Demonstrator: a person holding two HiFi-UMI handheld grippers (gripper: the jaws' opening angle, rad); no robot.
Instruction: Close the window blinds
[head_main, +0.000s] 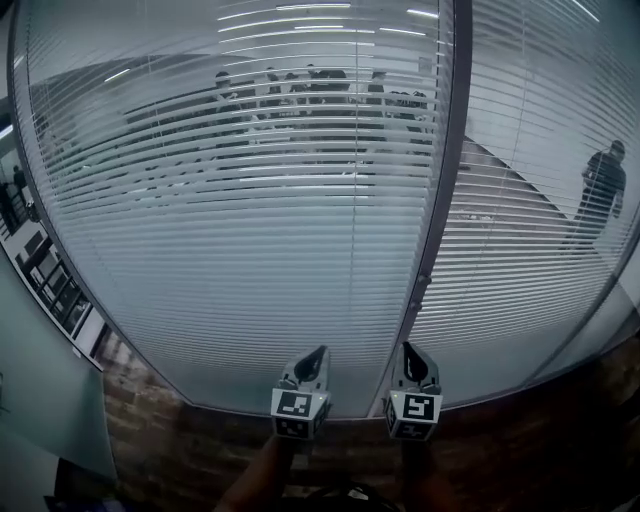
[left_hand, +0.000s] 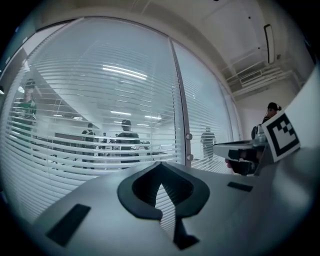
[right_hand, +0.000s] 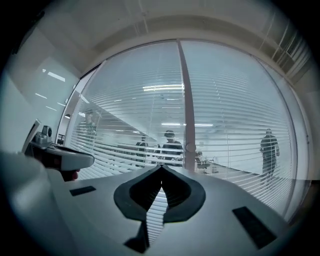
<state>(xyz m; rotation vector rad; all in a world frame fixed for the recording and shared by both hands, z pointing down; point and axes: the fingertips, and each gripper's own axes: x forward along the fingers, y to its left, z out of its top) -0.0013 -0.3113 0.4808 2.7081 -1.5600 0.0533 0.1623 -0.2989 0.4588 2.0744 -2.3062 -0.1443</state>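
Note:
White slatted blinds (head_main: 250, 230) hang behind a glass wall, their slats tilted enough that the room beyond shows through. A second blind (head_main: 520, 250) covers the pane right of a dark frame post (head_main: 441, 200). Two small round knobs (left_hand: 189, 136) sit on that post. My left gripper (head_main: 320, 350) and right gripper (head_main: 406, 347) point level at the glass, side by side, low and just left of the post, touching nothing. In the left gripper view my left gripper (left_hand: 160, 166) has its tips together and empty. My right gripper (right_hand: 161, 167) looks the same in its own view.
Several people stand around a table behind the left pane (head_main: 300, 90), and one person (head_main: 603, 190) stands behind the right pane. A brick-patterned floor (head_main: 200, 440) runs up to the glass. A plain wall (head_main: 40, 400) closes the left side.

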